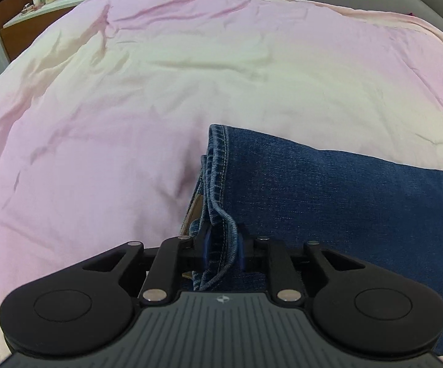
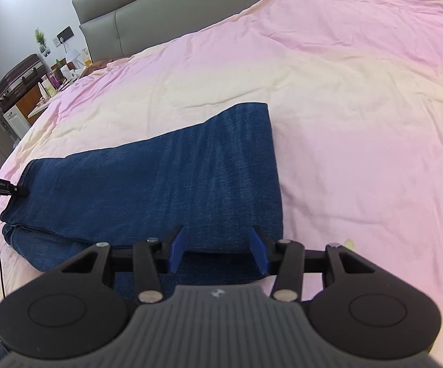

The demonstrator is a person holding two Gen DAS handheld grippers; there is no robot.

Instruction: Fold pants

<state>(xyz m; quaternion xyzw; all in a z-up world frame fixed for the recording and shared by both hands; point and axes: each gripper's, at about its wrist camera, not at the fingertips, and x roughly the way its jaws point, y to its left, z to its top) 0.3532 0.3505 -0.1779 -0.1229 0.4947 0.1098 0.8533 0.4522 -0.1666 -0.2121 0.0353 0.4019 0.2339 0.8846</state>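
Denim lies folded on the pink sheet (image 2: 359,98), a blue slab running from near right to far left across the bed, with the jeans (image 2: 166,181) doubled so the upper layer sits square on the lower. Your left gripper (image 1: 221,250) has the hem bunched between its pads at the left end; the jaws stand narrow, but I can't tell whether they press the cloth or merely flank it. That hold looks meant to place the hem edge on the layer beneath. Your right gripper (image 2: 218,253) is spread over the near fold edge, pinching nothing, probably there to steady the fold. Next likely comes smoothing or another fold.
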